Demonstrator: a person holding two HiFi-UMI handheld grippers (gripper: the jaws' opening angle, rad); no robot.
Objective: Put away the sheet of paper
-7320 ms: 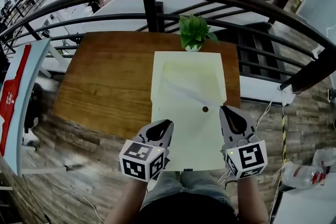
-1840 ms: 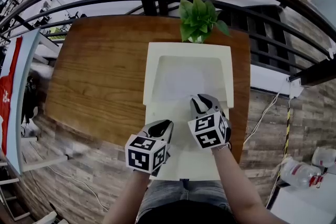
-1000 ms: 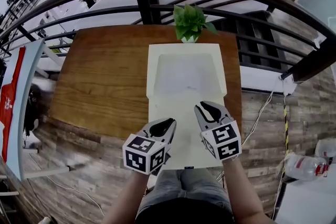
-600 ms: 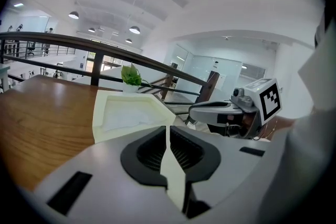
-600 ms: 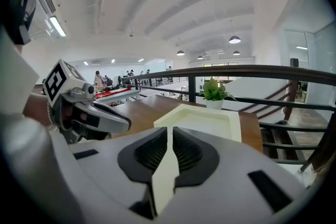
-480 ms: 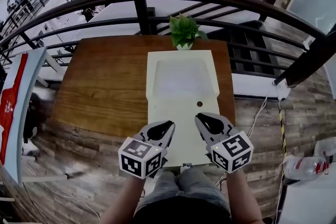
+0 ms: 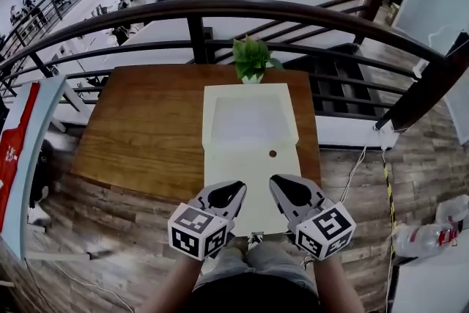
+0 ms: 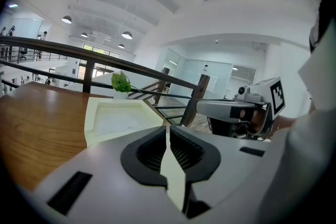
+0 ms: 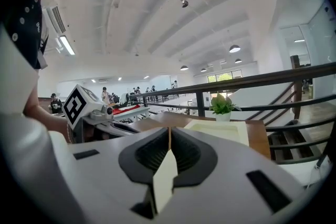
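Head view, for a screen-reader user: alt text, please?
The left tool and right tool, both shut, sit over the near end of a cream tray holding a white sheet, on a wooden table with a potted plant.

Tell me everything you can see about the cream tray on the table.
The tray is pale cream and matte, a long flat rectangle lying lengthwise on the wooden table. Its far half is slightly wider, with a shallow recess holding a white sheet lying flat. The near half is plain, bar one small dark round spot near the right edge. The far end sits by a plant; the near end seems to overhang the table, beneath the shut left claw and right claw.
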